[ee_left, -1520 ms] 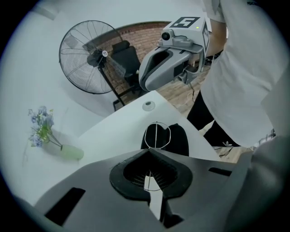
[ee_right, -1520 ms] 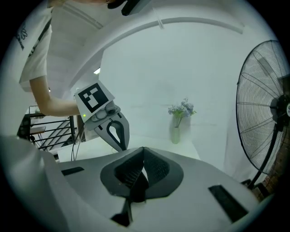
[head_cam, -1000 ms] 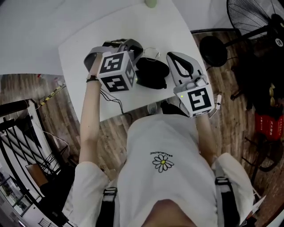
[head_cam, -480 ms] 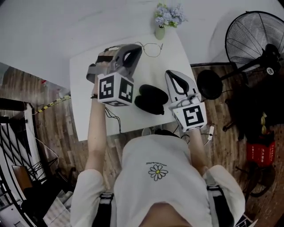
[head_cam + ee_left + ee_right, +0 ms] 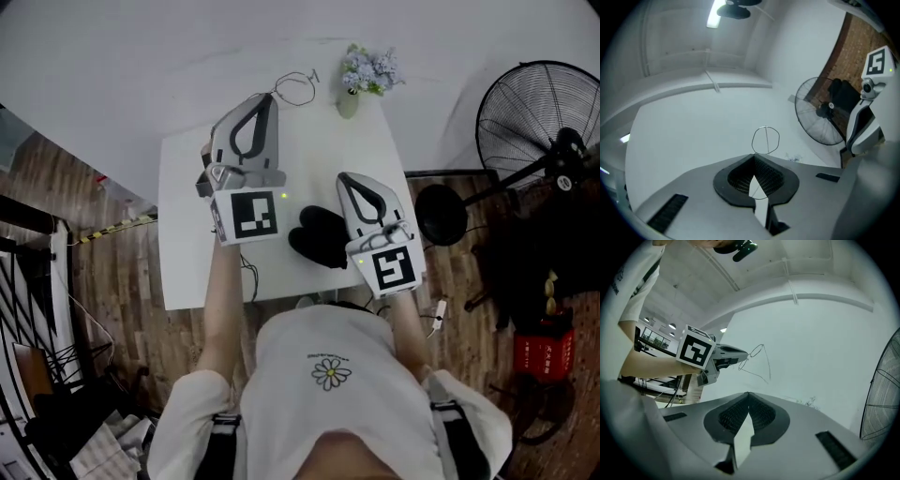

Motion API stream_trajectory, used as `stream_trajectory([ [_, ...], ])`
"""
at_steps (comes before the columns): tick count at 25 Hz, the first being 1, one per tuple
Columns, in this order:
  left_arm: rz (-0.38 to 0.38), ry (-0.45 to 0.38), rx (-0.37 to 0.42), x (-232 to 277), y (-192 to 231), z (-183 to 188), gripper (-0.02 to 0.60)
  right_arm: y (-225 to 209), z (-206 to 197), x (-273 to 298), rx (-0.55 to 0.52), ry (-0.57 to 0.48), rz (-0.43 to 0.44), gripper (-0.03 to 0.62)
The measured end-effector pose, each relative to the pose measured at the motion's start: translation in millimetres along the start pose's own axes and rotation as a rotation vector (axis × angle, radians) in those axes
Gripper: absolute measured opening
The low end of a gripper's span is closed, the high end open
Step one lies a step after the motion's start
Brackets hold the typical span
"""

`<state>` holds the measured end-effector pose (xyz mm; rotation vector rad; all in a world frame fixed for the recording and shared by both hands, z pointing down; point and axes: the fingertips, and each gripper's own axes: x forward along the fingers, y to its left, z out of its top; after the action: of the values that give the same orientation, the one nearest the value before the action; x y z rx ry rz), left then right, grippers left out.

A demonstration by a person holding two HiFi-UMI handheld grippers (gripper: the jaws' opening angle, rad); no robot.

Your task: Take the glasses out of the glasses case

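Nearest to me, just right of the glasses case (image 5: 319, 234), is my right gripper (image 5: 344, 177). Its jaws are pressed together at the tips with nothing between them, and its marker cube sits on the side of the case closest to my body. The gripper touches neither the case nor the table.

The case itself is dark and lies on the white table (image 5: 187, 234), near the table's front edge and a little right of its middle. It looks like two rounded dark halves side by side, though I cannot tell for sure how far it stands open. No glasses show in it.

To the left of the case and farther out, my left gripper (image 5: 270, 97) is raised above the table, its jaws closed and pinching the glasses (image 5: 295, 87) at their very tips. The thin wire frame sticks out beyond the fingertips, with one round rim standing up just past them. So the glasses are out of the case and well apart from it, up in the air on its far left side.

Beyond the case, at the table's far edge, stands a small vase of flowers (image 5: 351, 98). Far off to the right of the case, on the wooden floor, is a standing fan (image 5: 534, 112).
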<state>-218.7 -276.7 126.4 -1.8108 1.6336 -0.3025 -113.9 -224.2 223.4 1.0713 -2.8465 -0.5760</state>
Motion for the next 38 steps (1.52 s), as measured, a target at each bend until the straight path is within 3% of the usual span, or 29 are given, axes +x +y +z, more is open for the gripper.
stream_trajectory([
  [4,0.060,-0.069,-0.078,-16.1,16.5,9.0,0.012,1.5,7.0,2.0,0.025,-0.023,-0.004,0.009],
  [8,0.172,-0.116,-0.337,-37.5,28.4,7.0,0.012,0.4,10.6,1.7,0.056,-0.039,-0.020,0.009],
  [11,0.230,-0.116,-0.413,-52.8,34.1,5.8,0.012,-3.4,10.7,-0.1,0.105,-0.040,-0.048,0.009],
  [17,0.319,-0.086,-0.444,-82.6,39.7,-5.4,0.013,-14.4,6.9,-3.1,0.141,-0.023,-0.130,0.009],
  [22,0.347,-0.068,-0.460,-98.8,35.2,-12.8,0.012,-23.6,1.8,-7.4,0.173,-0.019,-0.201,0.009],
  [38,0.372,-0.073,-0.447,-119.2,34.1,-17.9,0.012,-22.9,2.4,-10.7,0.176,-0.022,-0.237,0.009],
])
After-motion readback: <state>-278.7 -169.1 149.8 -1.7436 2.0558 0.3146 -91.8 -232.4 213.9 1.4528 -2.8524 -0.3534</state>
